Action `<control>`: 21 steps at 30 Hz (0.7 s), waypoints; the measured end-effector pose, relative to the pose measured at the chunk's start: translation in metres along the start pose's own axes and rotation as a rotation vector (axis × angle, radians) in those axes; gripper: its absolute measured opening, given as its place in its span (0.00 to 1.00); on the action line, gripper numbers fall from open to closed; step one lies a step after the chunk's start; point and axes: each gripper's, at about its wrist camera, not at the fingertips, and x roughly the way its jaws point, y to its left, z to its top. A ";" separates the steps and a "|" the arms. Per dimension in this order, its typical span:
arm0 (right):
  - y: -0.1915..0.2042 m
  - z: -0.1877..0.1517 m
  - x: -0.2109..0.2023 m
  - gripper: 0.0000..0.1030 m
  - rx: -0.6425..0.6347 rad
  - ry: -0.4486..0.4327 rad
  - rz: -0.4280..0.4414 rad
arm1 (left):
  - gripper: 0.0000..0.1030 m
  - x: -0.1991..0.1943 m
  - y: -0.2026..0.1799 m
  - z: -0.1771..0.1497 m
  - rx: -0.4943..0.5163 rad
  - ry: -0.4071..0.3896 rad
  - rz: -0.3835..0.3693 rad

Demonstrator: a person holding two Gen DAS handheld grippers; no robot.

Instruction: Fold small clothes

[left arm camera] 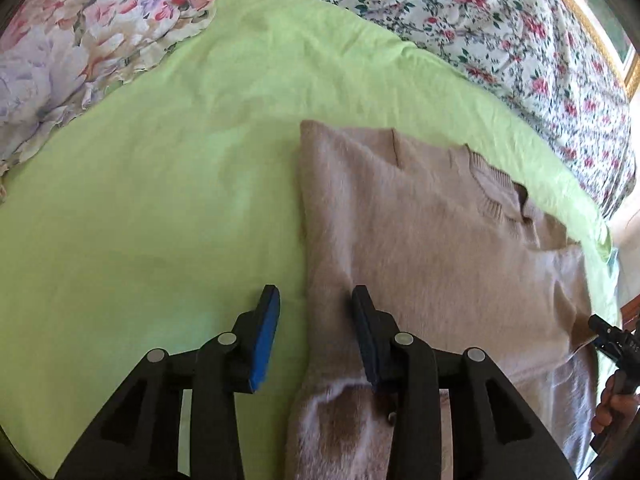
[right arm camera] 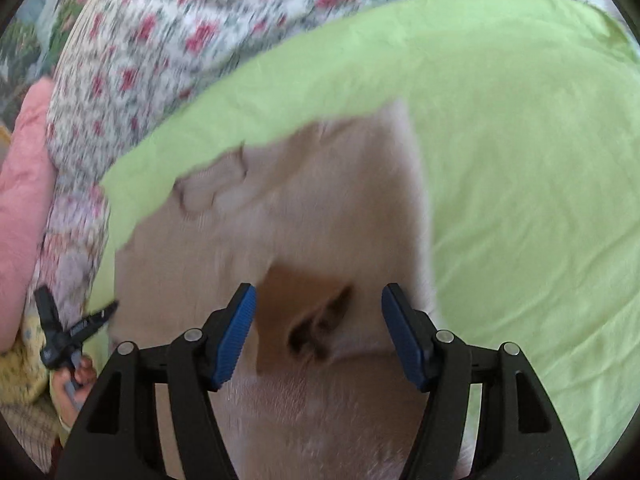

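**Lining up both hand-held grippers over a half-folded sweater**

I am working on a beige fuzzy sweater that is lying on the green sheet of the bed, with a floral duvet bunched up beyond it and a ruffled floral pillow far off to the left of my left hand-held gripper.

I am holding the left hand-held gripper with its jaws apart and nothing between them. It is straddling the sweater's left folded edge: the blue-padded finger is hanging over bare sheet, the other finger over the knit. I judge that I am placing it there so the edge is sitting right in the gap, ready to be pinched. Ahead of it the ribbed collar is lying toward the right, and one sleeve looks already turned in across the body, which is why that side is reading as a straight line.

I am holding the right hand-held gripper wide as well, gripping nothing. It is hovering over the near part of the sweater, where a dark open cuff or fold is showing directly between the fingers. That view is blurred, so I cannot tell exactly what the opening is. I guess I am aiming at it because the loose sleeve on this side is still needing to be folded in.

Each hand-held gripper is appearing at the edge of the other's view, one on either side of the garment.
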 end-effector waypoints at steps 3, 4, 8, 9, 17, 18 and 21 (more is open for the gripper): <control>0.022 -0.001 0.013 0.30 -0.073 0.012 -0.010 | 0.32 0.000 -0.006 -0.001 0.029 0.002 0.038; 0.026 0.007 0.013 0.09 -0.054 0.013 0.018 | 0.27 -0.001 -0.007 -0.001 0.035 0.004 0.040; 0.037 0.026 -0.043 0.09 -0.065 -0.222 0.060 | 0.25 -0.003 -0.019 -0.005 0.102 -0.007 0.110; 0.035 0.027 -0.046 0.09 -0.059 -0.229 0.050 | 0.25 -0.003 -0.021 -0.007 0.112 -0.013 0.123; -0.004 0.002 0.014 0.11 -0.028 -0.046 -0.090 | 0.26 -0.002 -0.024 -0.010 0.126 -0.017 0.157; -0.005 0.001 0.012 0.11 -0.023 -0.054 -0.085 | 0.26 -0.003 -0.023 -0.010 0.123 -0.011 0.159; -0.002 -0.002 -0.004 0.18 -0.017 -0.080 -0.153 | 0.28 -0.014 -0.021 -0.016 0.127 -0.001 0.171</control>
